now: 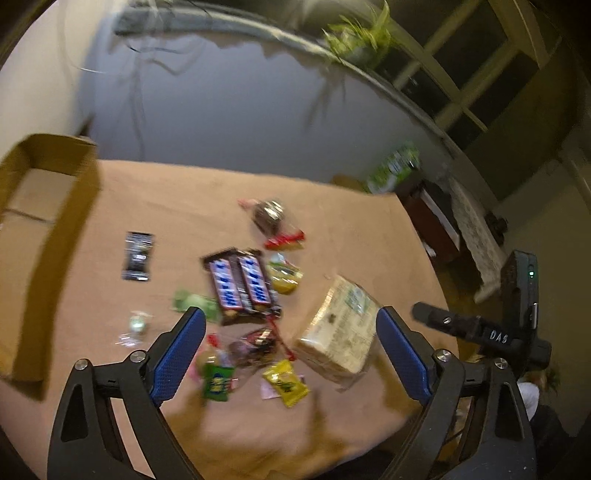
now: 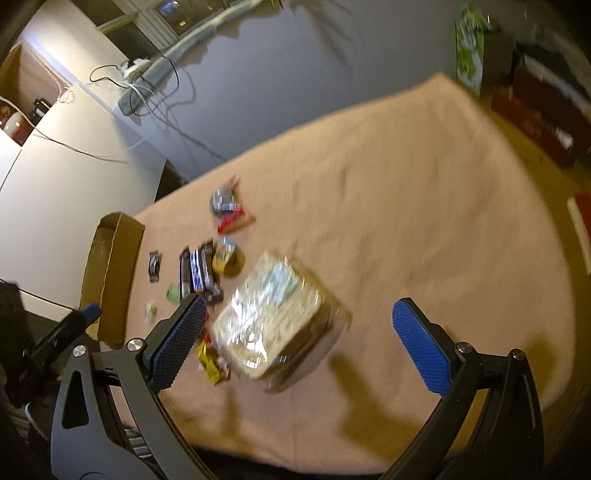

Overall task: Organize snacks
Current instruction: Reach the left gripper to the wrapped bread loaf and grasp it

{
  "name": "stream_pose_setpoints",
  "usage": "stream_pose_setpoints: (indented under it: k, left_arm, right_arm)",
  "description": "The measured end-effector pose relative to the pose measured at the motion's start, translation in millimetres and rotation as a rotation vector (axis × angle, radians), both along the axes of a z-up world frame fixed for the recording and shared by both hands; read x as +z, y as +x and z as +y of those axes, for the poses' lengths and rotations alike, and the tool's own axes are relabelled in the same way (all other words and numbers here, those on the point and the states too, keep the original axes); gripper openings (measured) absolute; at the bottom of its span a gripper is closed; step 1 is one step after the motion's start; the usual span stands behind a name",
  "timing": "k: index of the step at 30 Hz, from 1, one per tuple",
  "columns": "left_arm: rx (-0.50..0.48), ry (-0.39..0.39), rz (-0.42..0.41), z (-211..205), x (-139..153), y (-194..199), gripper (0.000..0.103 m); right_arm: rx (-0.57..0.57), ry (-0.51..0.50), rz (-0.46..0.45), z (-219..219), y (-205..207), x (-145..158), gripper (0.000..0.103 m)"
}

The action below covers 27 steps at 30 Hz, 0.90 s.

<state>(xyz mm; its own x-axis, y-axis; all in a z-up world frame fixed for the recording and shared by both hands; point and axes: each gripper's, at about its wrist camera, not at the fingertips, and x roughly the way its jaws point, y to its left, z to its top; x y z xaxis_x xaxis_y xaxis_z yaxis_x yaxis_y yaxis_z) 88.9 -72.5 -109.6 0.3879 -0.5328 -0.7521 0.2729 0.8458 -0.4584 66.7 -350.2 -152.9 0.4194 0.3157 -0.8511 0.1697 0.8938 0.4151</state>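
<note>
Left wrist: the left gripper (image 1: 291,343) hangs wide apart, empty, over snacks (image 1: 240,284) mid-table; box (image 1: 48,236) far left.
Right wrist: the right gripper (image 2: 299,339) gapes empty above a cracker pack (image 2: 273,321).

Home; houseplant (image 1: 360,35), window (image 1: 476,70).

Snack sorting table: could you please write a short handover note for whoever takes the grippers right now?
Left gripper: open, empty, above the snack pile.
Right gripper: open, empty, above the large clear-wrapped pack.
Snacks all lie loose on the tan cloth: two chocolate bars, small black packet, yellow sachet, green packet, other small wrapped sweets.
Cardboard box at the cloth's left edge; nothing visible in it.
Done: nothing sorted.
Left: everything.
</note>
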Motion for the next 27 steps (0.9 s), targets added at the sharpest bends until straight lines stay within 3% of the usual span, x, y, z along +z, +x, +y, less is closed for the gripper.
stream_pose_setpoints:
  k: [3, 6, 13, 20, 27]
  left_arm:
    - [-0.092, 0.007, 0.029, -20.0, -8.3, 5.6, 0.081]
    - [-0.154, 0.009, 0.069, -36.4, -18.9, 11.3, 0.063]
    - [-0.266, 0.024, 0.142, -57.3, -39.2, 24.7, 0.04]
    - [-0.28, 0.041, 0.199, -60.1, -54.4, 34.7, 0.036]
    - [-0.275, 0.044, 0.251, -68.4, -68.6, 36.4, 0.036]
  right_arm:
    - [-0.008, 0.043, 0.033, 2.9, -4.9, -13.8, 0.098]
    - [-0.011, 0.075, 0.054, 5.0, -8.1, -23.1, 0.098]
    - [-0.032, 0.161, 0.098, 3.6, -7.3, -43.0, 0.076]
    - [-0.052, 0.244, 0.137, 4.2, -4.7, -60.9, 0.067]
    - [-0.05, 0.264, 0.153, 4.8, -2.7, -69.3, 0.057]
